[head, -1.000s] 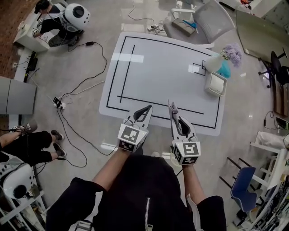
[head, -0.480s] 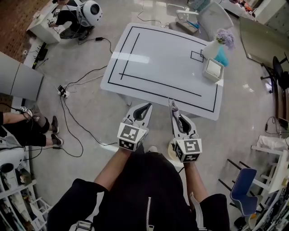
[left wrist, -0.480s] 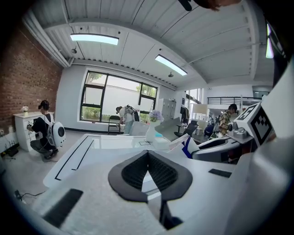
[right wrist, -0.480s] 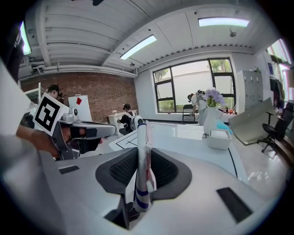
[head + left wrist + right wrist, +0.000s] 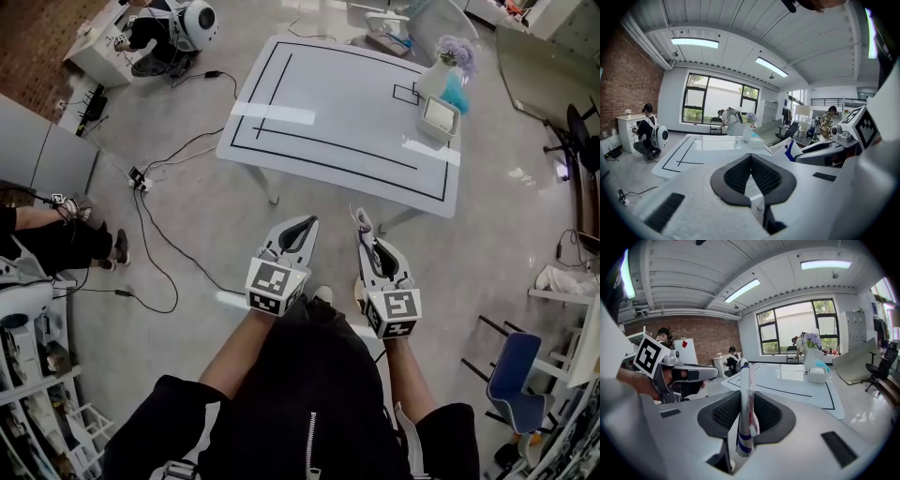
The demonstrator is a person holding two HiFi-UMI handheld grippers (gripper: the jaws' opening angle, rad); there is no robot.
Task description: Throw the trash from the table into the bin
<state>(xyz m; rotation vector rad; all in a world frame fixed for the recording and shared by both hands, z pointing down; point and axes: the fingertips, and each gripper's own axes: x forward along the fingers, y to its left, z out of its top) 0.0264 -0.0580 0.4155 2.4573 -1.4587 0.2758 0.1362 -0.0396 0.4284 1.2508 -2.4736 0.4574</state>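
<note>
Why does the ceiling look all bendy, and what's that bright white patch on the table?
Left gripper view and right gripper view: wide-angle lenses bend the straight ceiling lights into curves and leave dark corners. Head view: the bright patch is glare, probably a ceiling light mirrored in the glossy table.

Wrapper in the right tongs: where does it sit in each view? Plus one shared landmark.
Head view: wrapper sticks out past the right tongs, lower centre.
Left gripper view: wrapper right of centre, white with blue print.
Right gripper view: wrapper dead centre, upright, clamped between the jaws.
Shared landmark: flower vase on the white table.
</note>
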